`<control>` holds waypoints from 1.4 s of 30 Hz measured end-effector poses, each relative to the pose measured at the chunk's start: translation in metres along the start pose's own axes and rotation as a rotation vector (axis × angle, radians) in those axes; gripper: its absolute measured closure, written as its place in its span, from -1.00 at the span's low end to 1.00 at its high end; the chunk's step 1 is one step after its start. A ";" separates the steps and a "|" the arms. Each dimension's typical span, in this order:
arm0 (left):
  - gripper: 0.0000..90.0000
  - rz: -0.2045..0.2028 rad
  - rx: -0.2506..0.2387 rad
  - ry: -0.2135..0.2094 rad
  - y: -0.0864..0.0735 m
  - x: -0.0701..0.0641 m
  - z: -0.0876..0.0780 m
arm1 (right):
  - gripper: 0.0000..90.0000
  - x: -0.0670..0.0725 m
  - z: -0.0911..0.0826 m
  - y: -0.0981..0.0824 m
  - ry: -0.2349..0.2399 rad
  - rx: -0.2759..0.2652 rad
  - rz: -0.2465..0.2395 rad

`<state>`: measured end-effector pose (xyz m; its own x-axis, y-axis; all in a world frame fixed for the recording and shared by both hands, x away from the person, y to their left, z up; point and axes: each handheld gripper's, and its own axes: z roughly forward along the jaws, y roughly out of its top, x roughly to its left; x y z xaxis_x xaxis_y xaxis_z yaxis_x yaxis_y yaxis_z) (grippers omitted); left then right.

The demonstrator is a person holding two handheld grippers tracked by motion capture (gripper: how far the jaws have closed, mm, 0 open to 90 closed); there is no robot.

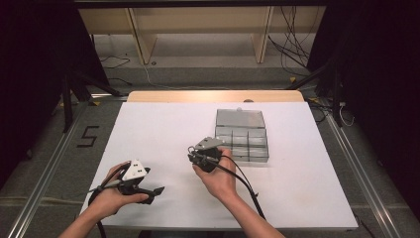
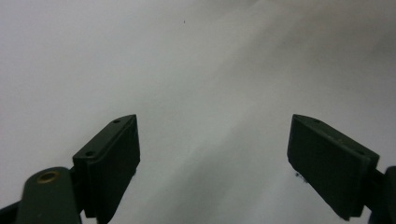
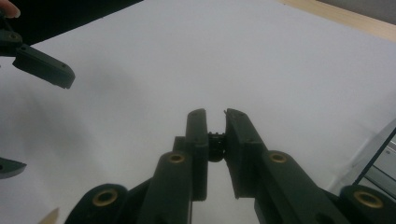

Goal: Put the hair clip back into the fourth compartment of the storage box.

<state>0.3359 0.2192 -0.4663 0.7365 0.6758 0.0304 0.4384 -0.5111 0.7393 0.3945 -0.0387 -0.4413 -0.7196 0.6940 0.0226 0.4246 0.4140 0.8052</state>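
White table (image 1: 163, 129) under both hands, wooden edge at far side. Clear plastic organizer box (image 1: 241, 135) right of centre, lid open and laid back toward far edge, gridded compartments toward person; contents too small to tell.

Left gripper (image 1: 152, 191) held low over near-left part of table, pointing right, grey three-cornered plate on top. Jaws wide apart in left gripper view (image 2: 214, 149), bare white surface between them, nothing gripped.

Right gripper (image 1: 194, 154) held in right hand (image 1: 218, 178) near table centre, just beside box's near-left corner, cable trailing back past wrist. Jaws nearly together in right gripper view (image 3: 215, 116), small dark item (image 3: 215, 139) pinched deep between them; kind cannot be told. Left gripper's open jaw tips visible at left edge of same view. Box corner at right edge there.
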 end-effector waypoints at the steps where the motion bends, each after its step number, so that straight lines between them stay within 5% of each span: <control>1: -0.62 0.000 0.000 0.000 0.000 0.000 0.000 | 0.78 0.000 0.000 0.000 0.000 0.000 0.001; 42: -0.62 -0.002 0.001 0.000 0.000 0.000 0.000 | 0.78 -0.020 -0.011 0.010 -0.042 -0.023 0.022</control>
<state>0.3358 0.2193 -0.4668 0.7358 0.6766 0.0291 0.4403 -0.5106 0.7385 0.4066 -0.0548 -0.4269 -0.6866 0.7269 0.0158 0.4270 0.3856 0.8179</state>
